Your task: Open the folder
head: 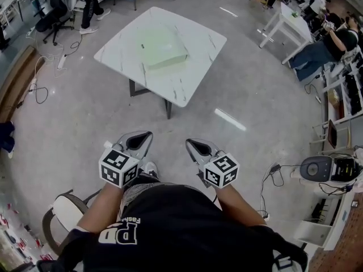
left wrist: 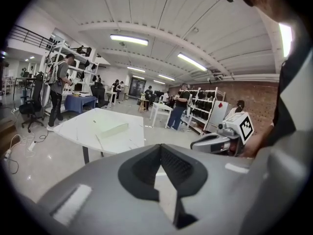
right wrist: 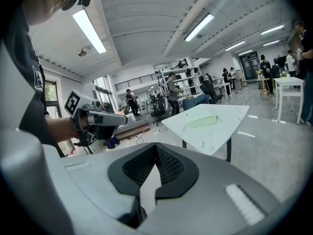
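Note:
A pale green folder (head: 161, 47) lies shut and flat on a white marble-look table (head: 195, 75) some way ahead of me across the floor. Both grippers are held out in front of my waist, well short of the table. My left gripper (head: 147, 135) is shut with nothing in it, and my right gripper (head: 190, 143) is shut and empty too. The left gripper view has the folder (left wrist: 113, 129) on the table (left wrist: 80, 126) beyond its closed tips (left wrist: 159, 147). From the right gripper view the folder (right wrist: 204, 121) is far beyond the closed tips (right wrist: 156, 146).
Grey polished floor lies between me and the table. A chair (head: 68, 211) stands at my lower left and cables (head: 39, 89) trail at the left. Other white tables (head: 289, 27), seated people and shelving line the right side. A standing person (head: 91, 7) is behind the table.

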Tool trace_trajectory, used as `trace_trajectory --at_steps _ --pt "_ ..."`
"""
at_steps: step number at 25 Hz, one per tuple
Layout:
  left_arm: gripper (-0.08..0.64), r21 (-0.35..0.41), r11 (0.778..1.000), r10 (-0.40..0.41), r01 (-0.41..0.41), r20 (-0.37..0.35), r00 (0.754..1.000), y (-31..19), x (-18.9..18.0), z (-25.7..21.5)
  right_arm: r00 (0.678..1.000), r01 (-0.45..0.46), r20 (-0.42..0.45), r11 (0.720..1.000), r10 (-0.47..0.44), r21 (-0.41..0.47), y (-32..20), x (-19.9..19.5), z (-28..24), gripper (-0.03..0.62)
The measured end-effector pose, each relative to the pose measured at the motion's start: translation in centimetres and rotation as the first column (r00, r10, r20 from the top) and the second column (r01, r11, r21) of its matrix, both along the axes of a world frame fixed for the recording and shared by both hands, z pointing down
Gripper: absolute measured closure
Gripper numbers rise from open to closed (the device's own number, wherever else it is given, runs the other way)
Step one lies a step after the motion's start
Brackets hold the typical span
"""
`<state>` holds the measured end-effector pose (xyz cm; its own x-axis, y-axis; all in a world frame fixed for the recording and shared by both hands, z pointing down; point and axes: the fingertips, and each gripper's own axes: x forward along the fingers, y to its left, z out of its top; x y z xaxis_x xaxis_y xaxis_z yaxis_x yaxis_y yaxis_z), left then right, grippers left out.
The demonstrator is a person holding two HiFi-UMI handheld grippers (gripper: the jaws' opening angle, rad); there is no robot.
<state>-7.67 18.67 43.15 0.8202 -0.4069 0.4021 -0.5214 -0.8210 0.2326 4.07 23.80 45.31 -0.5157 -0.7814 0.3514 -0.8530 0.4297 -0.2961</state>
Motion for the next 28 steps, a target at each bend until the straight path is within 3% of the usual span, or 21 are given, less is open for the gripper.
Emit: trace_trajectory --at_steps 15,23,28 --pt "0.508 -0.005 0.999 0.053 -0.053 -0.016 0.998 -12.2 -3.6 1.0 0.999 -0.042 -0.029 0.999 0.042 -0.007 -11.6 -4.2 0.2 0.592" --pt "0.508 -0.026 0.997 0.066 -0.067 -0.047 0.997 -15.4 -3.9 2.0 0.997 -0.020 -0.072 0.999 0.017 -0.035 -14.9 -5.6 0.5 0.592" --pt "0.508 -0.036 0.996 0.084 -0.085 -0.030 0.996 -16.7 -4.9 3.0 0.997 -0.023 -0.072 0.999 0.021 -0.030 -16.4 -7.1 0.4 0.592"
